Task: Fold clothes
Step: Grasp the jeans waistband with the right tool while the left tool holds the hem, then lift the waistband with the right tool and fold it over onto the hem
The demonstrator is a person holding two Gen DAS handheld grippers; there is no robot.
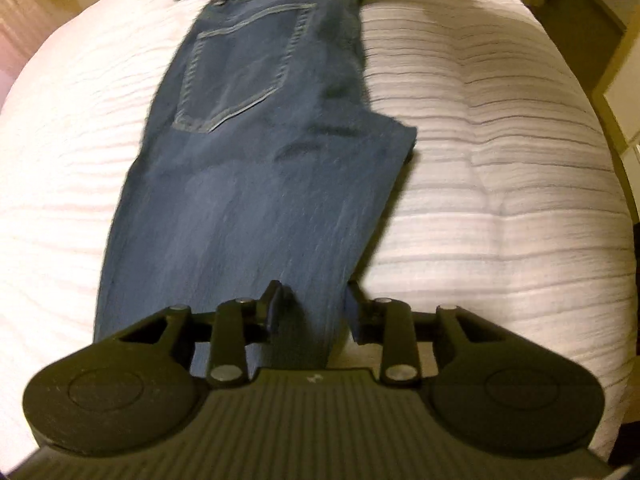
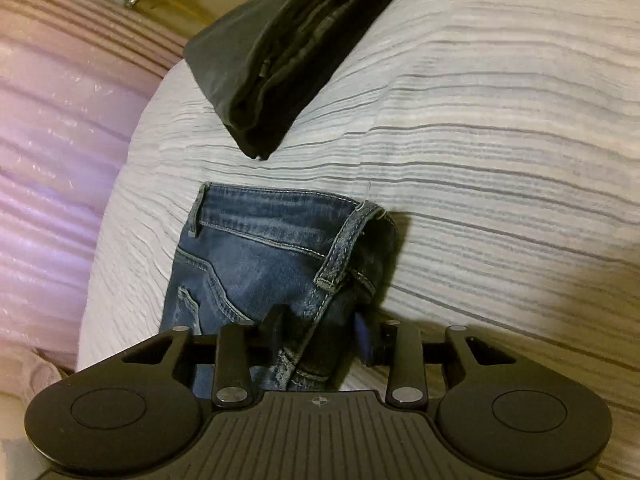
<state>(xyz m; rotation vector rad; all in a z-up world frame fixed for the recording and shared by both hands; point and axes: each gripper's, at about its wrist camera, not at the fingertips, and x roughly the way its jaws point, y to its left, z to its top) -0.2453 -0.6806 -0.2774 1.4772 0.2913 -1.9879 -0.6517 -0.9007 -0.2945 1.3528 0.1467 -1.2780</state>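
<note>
The blue jeans (image 1: pixel 260 160) lie lengthwise on the striped white bedspread (image 1: pixel 500 160), already folded leg over leg, back pocket up. They run straight ahead of the left gripper (image 1: pixel 314 312), waistband at the far end. That gripper straddles the leg end: denim lies between its parted jaws, but the pads stand off the cloth on both sides, so it grips nothing. The right gripper (image 2: pixel 320 332) sits at the waistband corner, with the belt-loop edge rising between its jaws. Whether its pads actually press the denim I cannot tell, since the cloth hides the contact.

By my reading, the step in hand is taking hold of both ends for the crosswise fold. The next move calls for each gripper to close firmly on all layers, then one end to be lifted and carried over the other without the layers sliding apart.

The left wrist view shows the jeans' whole length, and the right gripper as a dark shape at the far waistband. The right wrist view shows what the left cannot: waistband stitching close up, a folded dark garment (image 2: pixel 276 60) ahead of the gripper just beyond the jeans, and a pink cover (image 2: pixel 52 140) off to its left
</note>
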